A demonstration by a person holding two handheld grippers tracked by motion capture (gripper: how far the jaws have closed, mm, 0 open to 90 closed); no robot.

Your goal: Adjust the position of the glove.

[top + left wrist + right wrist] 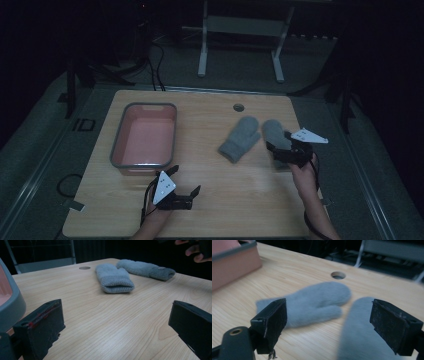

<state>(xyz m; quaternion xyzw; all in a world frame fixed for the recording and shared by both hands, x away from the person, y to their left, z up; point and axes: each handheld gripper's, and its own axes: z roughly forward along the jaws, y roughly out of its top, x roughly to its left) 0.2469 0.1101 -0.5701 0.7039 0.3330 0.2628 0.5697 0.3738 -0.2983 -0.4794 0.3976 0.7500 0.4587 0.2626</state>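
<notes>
Grey knitted wool mittens, two, lie side by side on the pale wooden table (240, 190). We read the step as approach: our right gripper (285, 150), jaws spread, hovers over the right-hand mitten (362, 340); next, lower and close. Left gripper (187, 187) rests released.

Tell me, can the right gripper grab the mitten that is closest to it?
Probably yes. The right gripper is open just above the nearer mitten, whose cuff end lies between its jaws, with nothing in the way.

Dim, bluish light, dark surroundings, faint glare on the table (235, 195), mittens (317, 302) motion-blurred
</notes>
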